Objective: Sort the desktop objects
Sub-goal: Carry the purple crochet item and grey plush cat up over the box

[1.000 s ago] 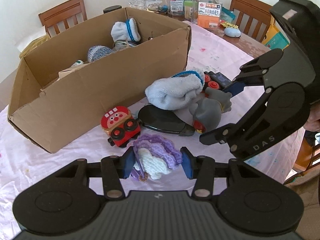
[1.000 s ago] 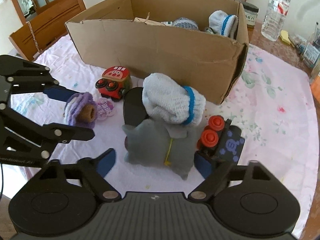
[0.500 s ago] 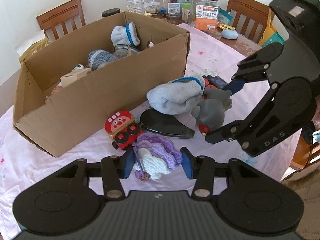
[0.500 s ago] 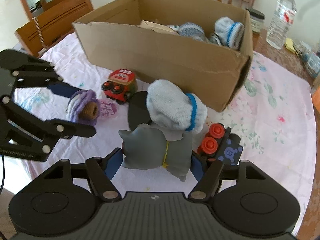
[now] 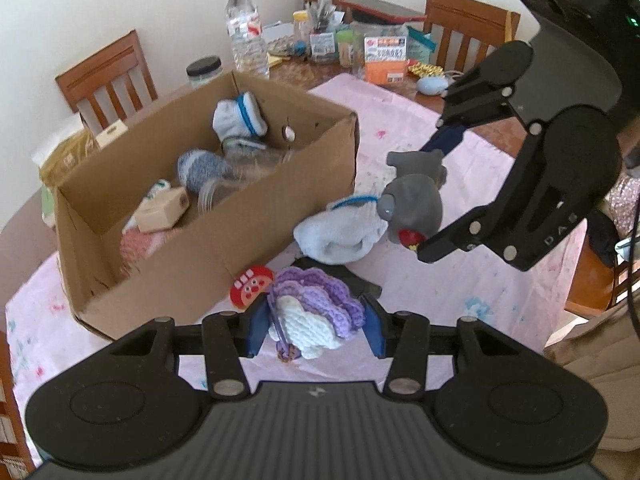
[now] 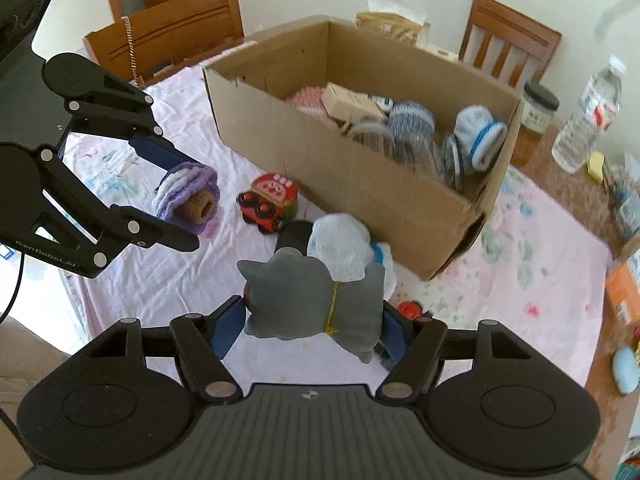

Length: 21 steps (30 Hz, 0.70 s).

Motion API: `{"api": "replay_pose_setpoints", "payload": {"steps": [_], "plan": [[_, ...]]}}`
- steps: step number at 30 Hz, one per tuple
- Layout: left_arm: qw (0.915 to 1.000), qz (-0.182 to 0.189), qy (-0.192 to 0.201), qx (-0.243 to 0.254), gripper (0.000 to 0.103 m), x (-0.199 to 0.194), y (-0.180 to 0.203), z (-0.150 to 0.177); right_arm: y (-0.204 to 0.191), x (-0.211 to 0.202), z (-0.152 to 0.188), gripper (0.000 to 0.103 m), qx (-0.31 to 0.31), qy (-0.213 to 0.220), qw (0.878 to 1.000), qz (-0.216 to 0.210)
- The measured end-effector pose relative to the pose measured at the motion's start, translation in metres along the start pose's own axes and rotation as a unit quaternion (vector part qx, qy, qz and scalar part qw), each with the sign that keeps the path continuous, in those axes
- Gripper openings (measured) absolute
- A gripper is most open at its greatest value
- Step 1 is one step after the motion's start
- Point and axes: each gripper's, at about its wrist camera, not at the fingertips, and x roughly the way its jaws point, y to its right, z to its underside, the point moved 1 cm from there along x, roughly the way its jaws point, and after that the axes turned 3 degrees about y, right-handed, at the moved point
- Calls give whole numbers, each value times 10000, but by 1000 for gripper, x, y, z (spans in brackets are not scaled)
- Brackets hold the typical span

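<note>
My left gripper (image 5: 316, 326) is shut on a purple and white crocheted toy (image 5: 316, 312), held clear above the pink tablecloth (image 5: 500, 280). The same toy (image 6: 188, 198) shows between the left gripper (image 6: 176, 200) in the right wrist view. My right gripper (image 6: 312, 328) is shut on a grey soft toy (image 6: 308, 304), also lifted off the cloth; the left wrist view shows that toy (image 5: 414, 200) in the right gripper (image 5: 432, 192). An open cardboard box (image 5: 224, 236) (image 6: 360, 168) holds rolled socks, small cartons and clear cups.
On the cloth lie a white sock with blue trim (image 6: 340, 240), a red toy car (image 6: 270, 202), a black flat object (image 6: 292, 234) and another red-wheeled toy (image 6: 410, 310). Bottles, jars and packets (image 5: 384, 60) crowd the far table end. Wooden chairs (image 5: 108, 76) surround it.
Both grippers rose, each carrying its toy off the cloth. The right gripper's jaws closed onto the grey toy. The box interior now shows from higher up.
</note>
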Motion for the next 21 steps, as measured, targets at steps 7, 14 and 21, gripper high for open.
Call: {"api": "replay_pose_setpoints", "payload": {"steps": [7,14,21], "plan": [[9993,-127,232,276,47,-20,-4,-19,2,-21,-19,75,-357,215,9991,30],[9974,-376,471,406,47,-35,-14,-36,6,-35,-42,75,-572,489,9971,140],[9940,-667,770,395,47,-46,-32,-56,11,-45,-65,75,-678,763,9944,255]]}}
